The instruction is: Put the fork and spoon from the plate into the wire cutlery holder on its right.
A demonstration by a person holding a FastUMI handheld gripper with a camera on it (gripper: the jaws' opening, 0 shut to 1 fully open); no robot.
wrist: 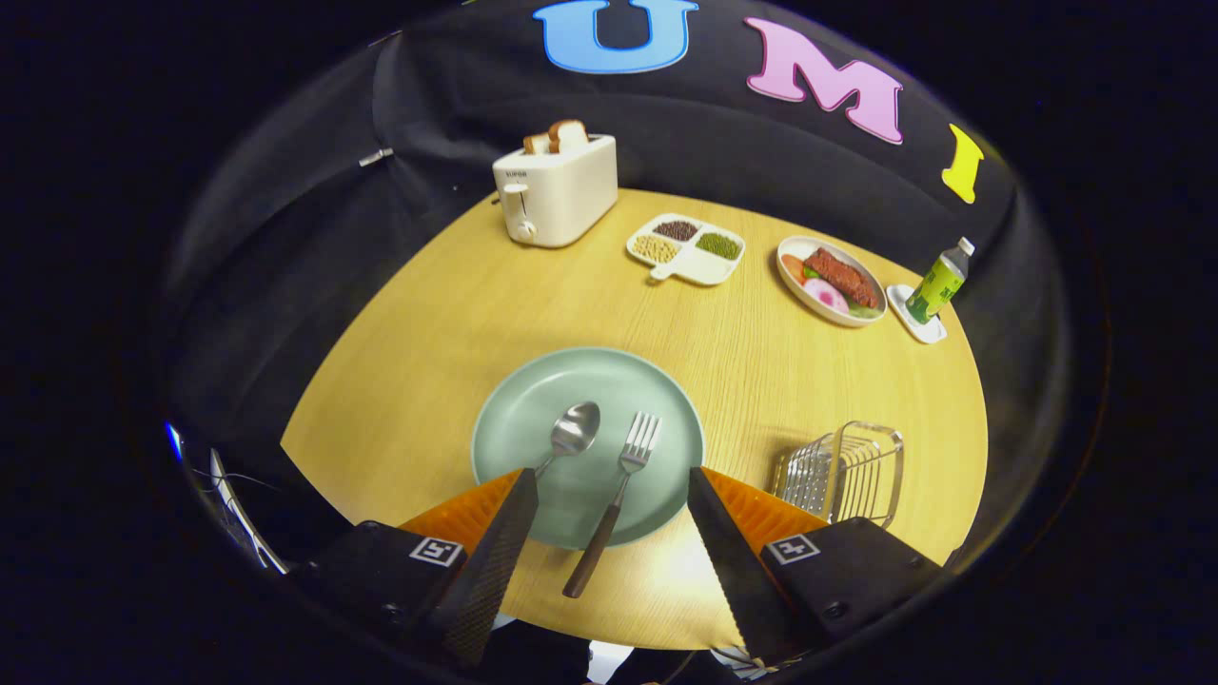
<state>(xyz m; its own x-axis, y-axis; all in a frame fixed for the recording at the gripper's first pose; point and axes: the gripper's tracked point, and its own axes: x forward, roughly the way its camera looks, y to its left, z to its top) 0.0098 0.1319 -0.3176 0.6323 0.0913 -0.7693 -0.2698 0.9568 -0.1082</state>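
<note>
A: What's laid out, biggest first?

B: The round wooden table (457, 314), then the green plate (514, 419) just ahead of the gripper (609, 480), and the wire cutlery holder (842, 471) standing to the plate's right, empty as far as I can see.

A: And the cutlery?

B: The fork (618, 495) lies between the fingers, tines on the plate, dark handle hanging over the near rim. The spoon (571, 433) lies beside it, bowl on the plate, handle running under the left finger.

A: Gripper state?

B: Spread wide, holding nothing.

A: How will the fork handle?

B: Light, stiff, likely slick at the metal neck. I'd judge the overhanging handle the best hold: it sits clear of the plate.
</note>
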